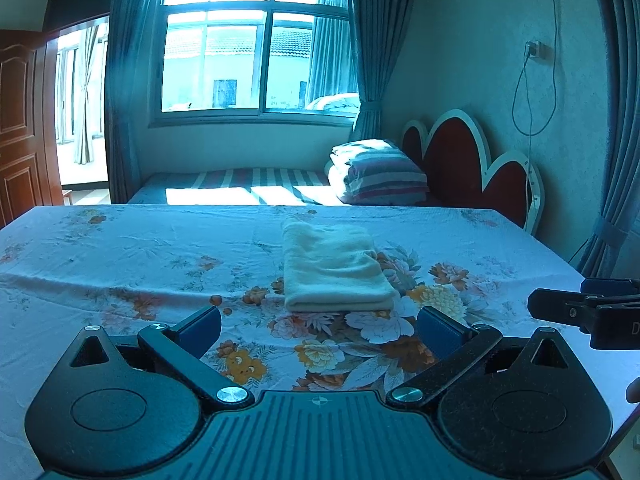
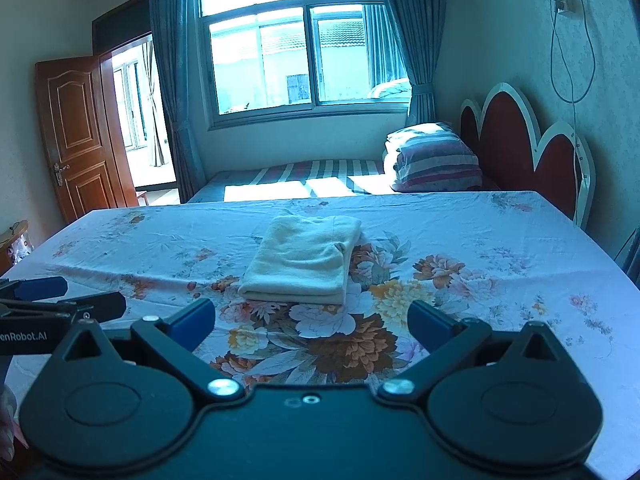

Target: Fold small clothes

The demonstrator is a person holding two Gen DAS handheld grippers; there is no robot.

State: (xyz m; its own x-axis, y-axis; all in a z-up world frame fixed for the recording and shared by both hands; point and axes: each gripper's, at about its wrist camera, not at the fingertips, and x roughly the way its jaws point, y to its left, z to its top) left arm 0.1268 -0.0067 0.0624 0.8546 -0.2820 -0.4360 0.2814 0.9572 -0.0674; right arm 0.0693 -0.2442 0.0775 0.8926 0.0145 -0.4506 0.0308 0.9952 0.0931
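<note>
A cream garment [image 1: 334, 266] lies folded into a neat rectangle on the flowered tablecloth [image 1: 120, 256], near the table's middle. My left gripper [image 1: 320, 326] hovers just short of its near edge, open, with nothing between its blue pads. In the right wrist view the same folded garment [image 2: 304, 258] lies ahead and slightly left of my right gripper [image 2: 311, 318], which is also open and empty. The right gripper [image 1: 576, 312] shows at the right edge of the left wrist view. At the left edge of the right wrist view the left gripper [image 2: 60, 300] appears.
Behind the table stands a bed with a striped sheet [image 1: 240, 184] and a stack of folded striped bedding [image 1: 380, 172] against a red headboard [image 1: 464, 160]. A window with curtains fills the back wall; a wooden door [image 2: 80, 136] stands open at left.
</note>
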